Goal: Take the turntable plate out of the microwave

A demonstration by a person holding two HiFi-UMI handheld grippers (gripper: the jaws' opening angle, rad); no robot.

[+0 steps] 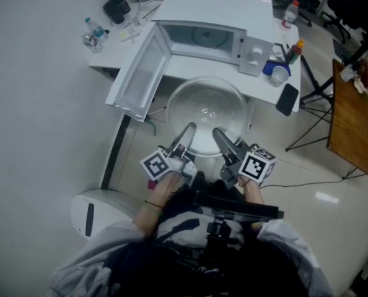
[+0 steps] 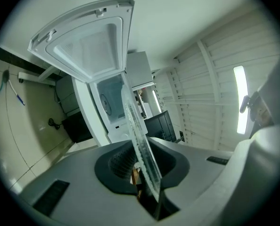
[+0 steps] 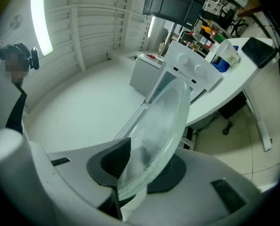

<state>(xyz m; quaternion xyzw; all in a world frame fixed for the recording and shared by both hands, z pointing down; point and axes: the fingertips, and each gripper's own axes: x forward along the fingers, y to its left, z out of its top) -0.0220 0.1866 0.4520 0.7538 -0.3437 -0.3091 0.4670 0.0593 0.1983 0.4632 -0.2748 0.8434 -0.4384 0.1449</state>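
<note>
The clear glass turntable plate (image 1: 206, 112) hangs in the air in front of the white microwave (image 1: 216, 25), level and outside the cavity. My left gripper (image 1: 188, 132) is shut on the plate's near left rim; in the left gripper view the plate (image 2: 139, 134) shows edge-on between the dark pads. My right gripper (image 1: 219, 135) is shut on the near right rim, and the right gripper view shows the plate (image 3: 161, 128) clamped between its jaws. The microwave door (image 1: 138, 73) stands wide open to the left, and the cavity (image 1: 202, 38) is open behind the plate.
The microwave sits on a white table (image 1: 190, 73). A black phone (image 1: 287, 99), a blue cup (image 1: 278, 74) and bottles (image 1: 290, 14) lie on the table's right side. Black gear (image 1: 116, 6) is at its far left. A wooden desk (image 1: 356, 129) stands to the right.
</note>
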